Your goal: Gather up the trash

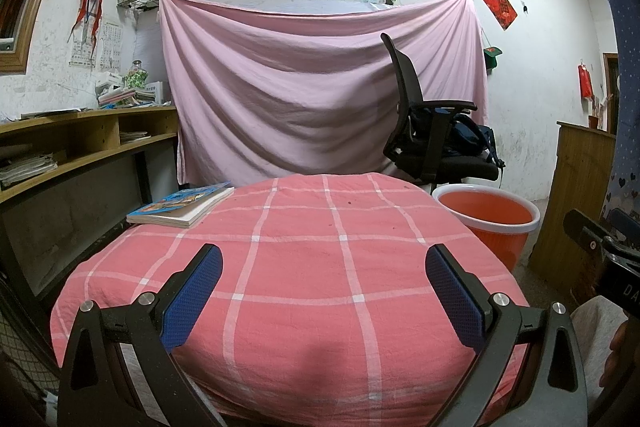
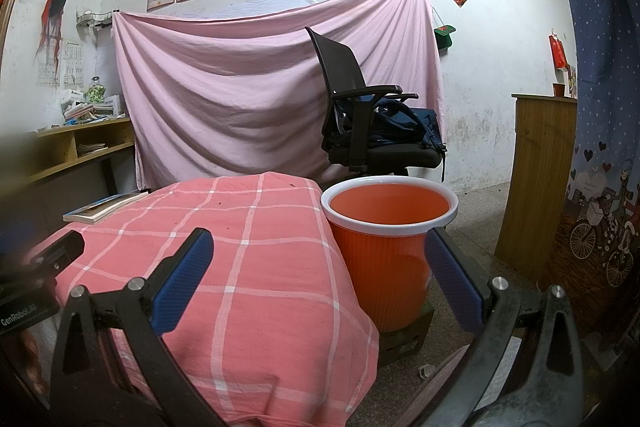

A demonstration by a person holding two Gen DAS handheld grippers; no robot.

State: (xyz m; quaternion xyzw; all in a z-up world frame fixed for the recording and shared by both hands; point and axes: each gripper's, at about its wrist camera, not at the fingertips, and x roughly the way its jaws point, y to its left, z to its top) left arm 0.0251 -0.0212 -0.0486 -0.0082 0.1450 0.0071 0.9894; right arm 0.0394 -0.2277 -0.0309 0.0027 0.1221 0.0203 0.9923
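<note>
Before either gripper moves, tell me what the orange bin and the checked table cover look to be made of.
Orange bin: likely plastic, going by its fine vertical ribs, smooth white rim and slight sheen. Checked table cover: woven cloth, probably cotton, matte; it wrinkles and drapes softly over the edges.

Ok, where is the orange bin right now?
The orange bin stands on the floor just right of the pink checked table, in front of the black office chair; the left wrist view shows it at right.
</note>
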